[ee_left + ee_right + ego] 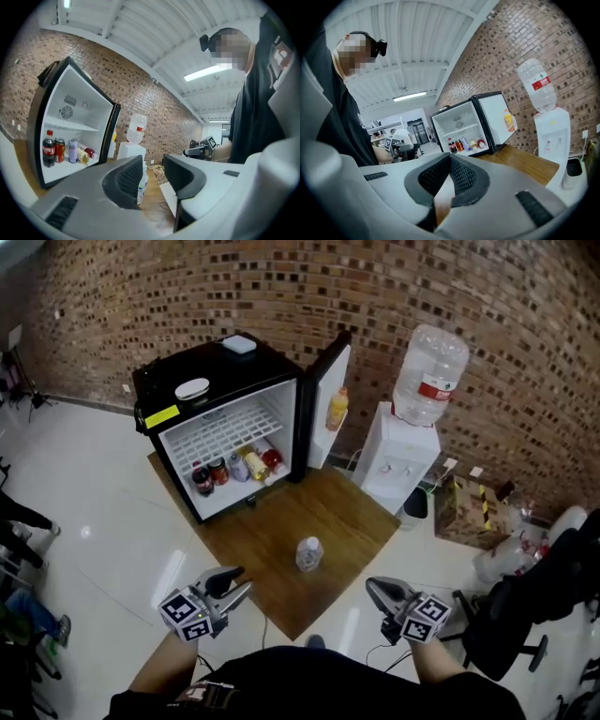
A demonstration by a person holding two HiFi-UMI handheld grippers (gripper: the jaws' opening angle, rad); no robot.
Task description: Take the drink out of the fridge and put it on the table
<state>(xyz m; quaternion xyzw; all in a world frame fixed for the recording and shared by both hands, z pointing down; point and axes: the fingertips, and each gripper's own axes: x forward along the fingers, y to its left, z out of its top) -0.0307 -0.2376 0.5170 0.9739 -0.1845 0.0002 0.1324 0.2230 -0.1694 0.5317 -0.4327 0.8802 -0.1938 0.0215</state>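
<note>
The biggest thing I see is the low wood table (272, 531). The black fridge (164, 381) sits on its far left corner, with the door (321, 432) swung wide open to the right. A white water cooler (398, 460) stands just off the table's right corner. My left gripper (240, 581) and right gripper (370, 584) hang by the table's near corner, one on each side, both pointing about level. The left one's jaws are spread a bit with nothing in them. The right one's jaws are pressed together on nothing. A clear bottle (309, 554) stands upright on the table close to the near corner. It is in front of both grippers and about halfway between them, so I can't say which is nearer. In the left gripper view it shows through the gap in the jaws, well apart from them. I think this drink is already where it should be. If I need another, the fridge is far ahead and to the left, so the left hand looks nearer. On the fridge floor stand a cola bottle (202, 480), a red can (219, 472) and a pale can (238, 466). A yellow bottle (255, 465) and a red one (271, 457) lie beside them. An orange bottle (337, 409) sits in the door rack.
</note>
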